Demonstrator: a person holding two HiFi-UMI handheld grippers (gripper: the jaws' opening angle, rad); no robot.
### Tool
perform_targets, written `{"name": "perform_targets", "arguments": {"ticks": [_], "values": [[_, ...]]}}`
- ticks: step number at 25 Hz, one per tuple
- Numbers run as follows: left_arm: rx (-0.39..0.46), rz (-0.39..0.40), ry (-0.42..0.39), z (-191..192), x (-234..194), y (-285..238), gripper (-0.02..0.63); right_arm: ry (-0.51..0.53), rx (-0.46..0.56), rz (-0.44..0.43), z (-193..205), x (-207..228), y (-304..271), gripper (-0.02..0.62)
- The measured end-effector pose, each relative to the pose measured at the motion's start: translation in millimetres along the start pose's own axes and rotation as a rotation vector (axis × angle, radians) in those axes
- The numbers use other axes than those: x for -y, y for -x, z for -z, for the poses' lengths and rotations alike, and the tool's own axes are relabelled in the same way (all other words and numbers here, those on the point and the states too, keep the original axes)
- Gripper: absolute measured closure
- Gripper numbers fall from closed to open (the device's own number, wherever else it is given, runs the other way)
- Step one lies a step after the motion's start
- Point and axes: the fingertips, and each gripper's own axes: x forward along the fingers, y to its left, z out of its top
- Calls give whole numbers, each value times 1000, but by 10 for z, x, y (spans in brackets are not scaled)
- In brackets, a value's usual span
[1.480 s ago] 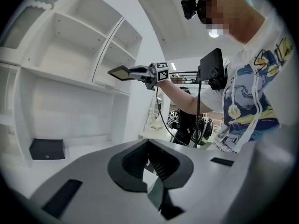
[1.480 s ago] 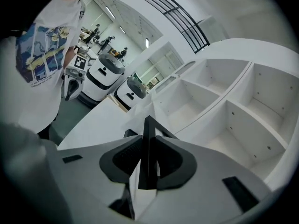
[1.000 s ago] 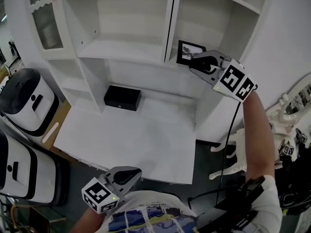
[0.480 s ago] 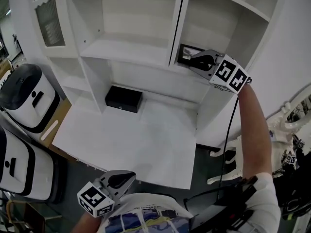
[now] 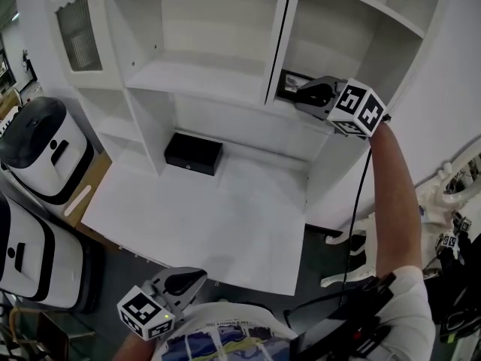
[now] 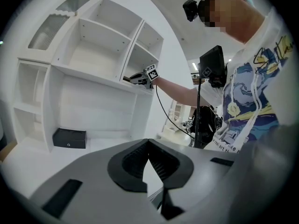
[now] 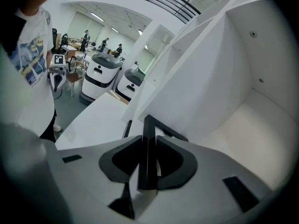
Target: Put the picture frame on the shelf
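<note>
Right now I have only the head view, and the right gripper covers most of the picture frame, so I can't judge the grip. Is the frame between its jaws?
Observer: Yes. The picture frame stands edge-on between the jaws of the right gripper; they have just been opening, pads against it.
Operator: Is its bottom down on the shelf?
Observer: Cannot tell; the gripper's body hides the frame's lower edge, and the shelf's white floor shows to its right.
Operator: And the left gripper?
Observer: Its jaws are shut, nothing between them.
</note>
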Motion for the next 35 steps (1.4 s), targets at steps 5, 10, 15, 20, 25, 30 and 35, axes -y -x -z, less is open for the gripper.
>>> {"name": "perform_targets", "arguments": {"ticks": [5, 10, 15, 20, 25, 30, 35], "values": [[-4, -2, 3, 17, -11, 22, 594, -73, 15, -24, 5, 37, -29, 476], [-5, -1, 11, 33, -16, 42, 594, -163, 37, -63, 8, 33, -26, 472], [-6, 1, 13, 40, -41, 70, 594, -212, 53, -62, 27, 62, -34, 456], [-2, 6, 16, 62, -44, 150, 594, -216, 76, -7, -28, 65, 40, 456], [1, 21, 14, 102, 10, 272, 594, -220, 104, 53, -129, 4, 192, 479], [1, 34, 12, 160, 59, 458, 594, -223, 106, 86, -231, -154, 320, 507], [3, 53, 13, 231, 136, 688, 594, -237, 104, 107, -336, -399, 458, 535]]}}
